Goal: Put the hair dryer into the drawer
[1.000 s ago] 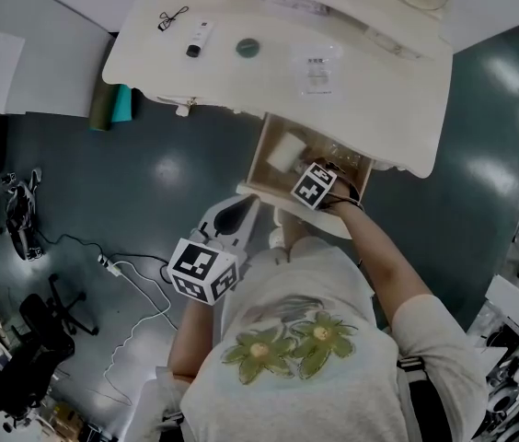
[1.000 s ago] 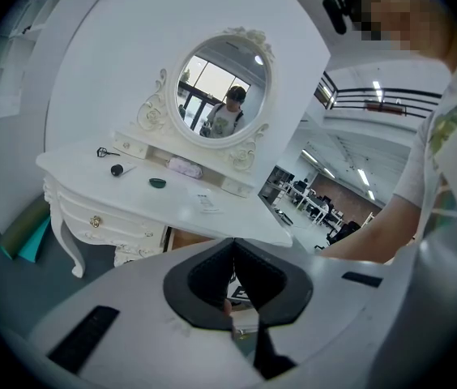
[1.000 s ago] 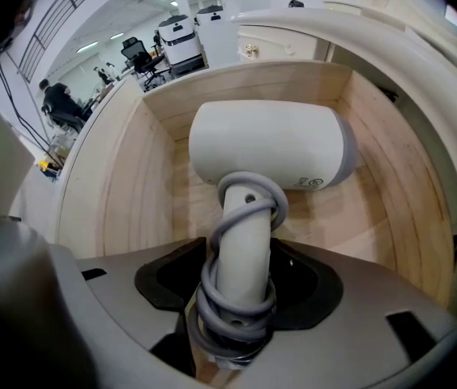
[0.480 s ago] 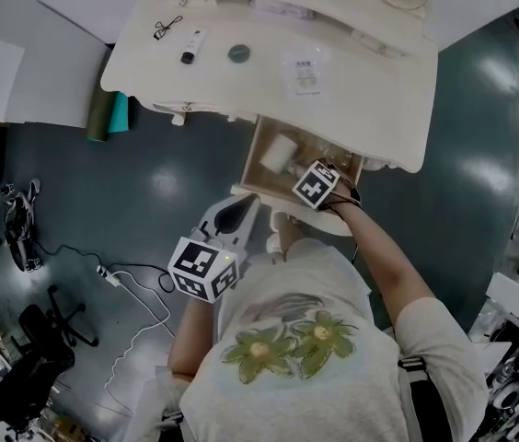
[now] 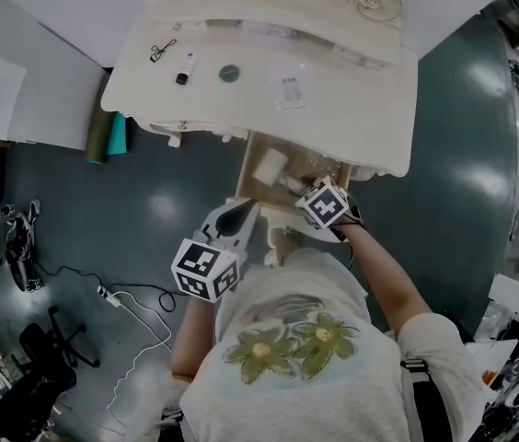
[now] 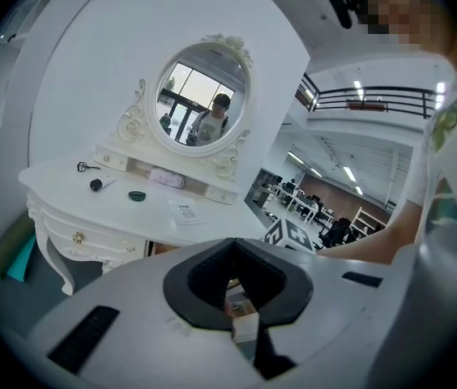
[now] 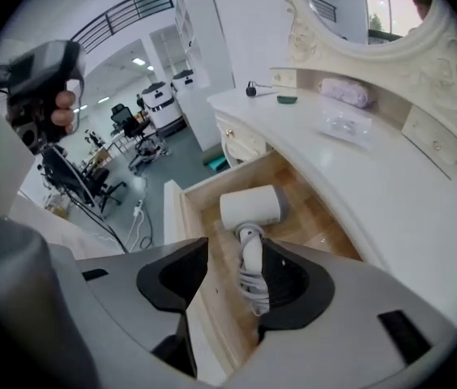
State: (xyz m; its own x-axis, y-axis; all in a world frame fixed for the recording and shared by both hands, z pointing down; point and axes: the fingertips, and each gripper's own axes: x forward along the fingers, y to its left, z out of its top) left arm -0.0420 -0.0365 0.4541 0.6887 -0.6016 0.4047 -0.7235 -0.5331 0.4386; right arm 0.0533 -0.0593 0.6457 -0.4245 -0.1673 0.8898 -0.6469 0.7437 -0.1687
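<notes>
Hair dryer (image 7: 250, 205) lies in drawer (image 7: 181, 217), handle just beyond right gripper's (image 7: 232, 284) parted, empty jaws; left gripper (image 6: 235, 288) closed, empty.

Light is bright, even and overhead, and shadows are soft. Both gripper views bend strongly at the edges and fade to black corners. The bodies of the left gripper (image 6: 232, 245) and right gripper (image 7: 235, 258), nearest the lens, look soft. Ahead of the left gripper the mirror (image 6: 200, 104) reflects bright windows, and ceiling strip lights (image 6: 359, 87) glow up to its right. The hair dryer (image 7: 251, 207), just ahead of the right gripper, is sharp. In the head view the glossy floor (image 5: 85, 219) shows pale glare left of the left gripper and far right of the right one.
</notes>
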